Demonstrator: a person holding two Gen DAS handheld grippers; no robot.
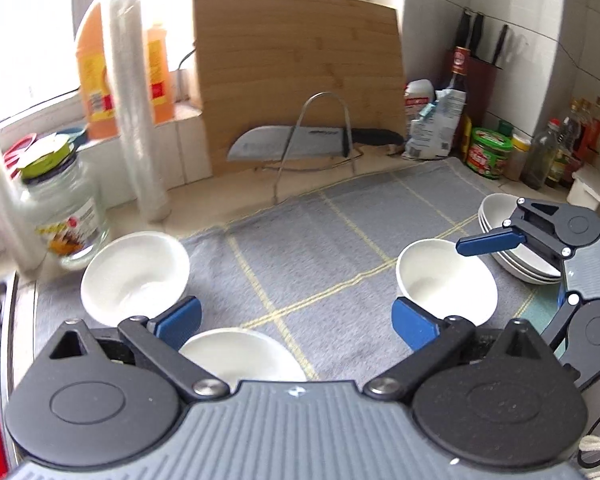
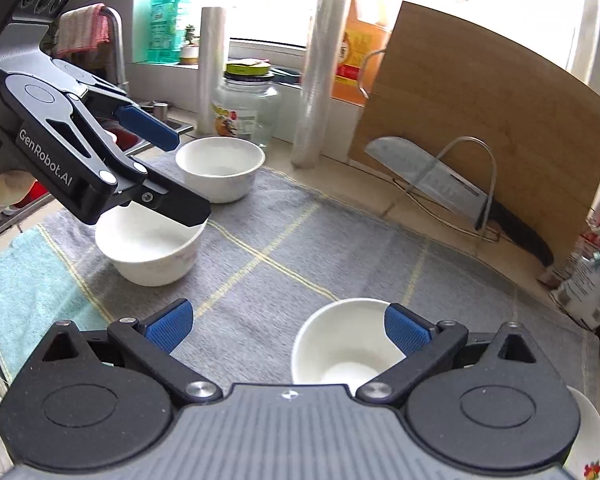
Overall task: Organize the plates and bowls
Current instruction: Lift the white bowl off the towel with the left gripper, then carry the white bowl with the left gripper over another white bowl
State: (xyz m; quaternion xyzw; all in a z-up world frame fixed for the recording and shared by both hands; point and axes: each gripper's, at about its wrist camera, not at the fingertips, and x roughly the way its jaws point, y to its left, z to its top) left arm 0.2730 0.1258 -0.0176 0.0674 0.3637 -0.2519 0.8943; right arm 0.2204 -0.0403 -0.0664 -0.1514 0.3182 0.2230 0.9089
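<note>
White, smooth, round bowls (image 2: 220,168), three, sit on a grey checked cloth (image 2: 284,280); left claw (image 1: 296,320) and right claw (image 2: 288,324) gape wide, empty.

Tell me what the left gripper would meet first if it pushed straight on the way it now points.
Probably the grey checked cloth: the left gripper is open and aims down at the bare patch between the bowls. Beyond that lies the knife in its wire rack, though depth is hard to judge.

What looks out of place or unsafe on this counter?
A large knife lies bare across a wire rack against the cutting board, blade exposed. Three white bowls sit apart and upright on the grey towel; nothing spilled.
</note>
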